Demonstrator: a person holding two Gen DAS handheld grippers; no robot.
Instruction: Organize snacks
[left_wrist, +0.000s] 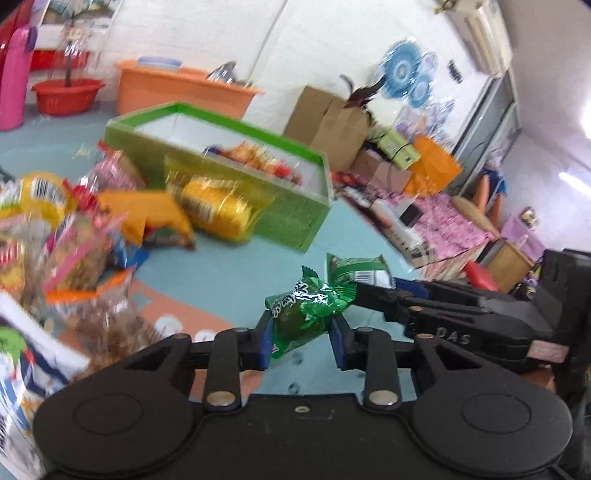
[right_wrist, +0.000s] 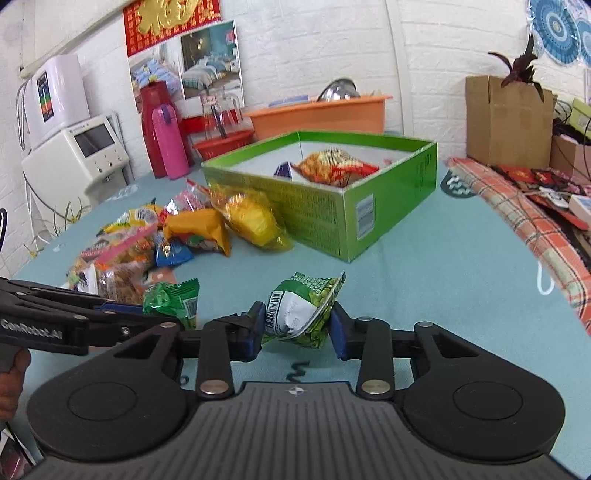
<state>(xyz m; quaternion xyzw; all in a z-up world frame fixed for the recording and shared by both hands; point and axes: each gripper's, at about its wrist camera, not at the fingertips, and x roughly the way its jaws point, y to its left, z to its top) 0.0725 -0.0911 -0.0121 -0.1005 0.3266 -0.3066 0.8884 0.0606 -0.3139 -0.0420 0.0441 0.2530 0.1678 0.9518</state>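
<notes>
Left wrist view: your left gripper (left_wrist: 301, 338) pads pinch a shiny green candy pack (left_wrist: 308, 314), held off the teal table (left_wrist: 236, 273).
Your right gripper (right_wrist: 297, 328) clamps a green pea packet (right_wrist: 301, 312), in front of the green box (right_wrist: 325, 210), which already holds snacks.

Glossy, crinkled foil snack packets (left_wrist: 308, 314), apparently matt cloth tabletop (right_wrist: 443, 266)

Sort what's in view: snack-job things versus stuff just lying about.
Job:
green candy packet in left tongs
green pea packet in right tongs
green box
snack pile

Lying about:
pink flask
orange tub
cardboard box
</notes>
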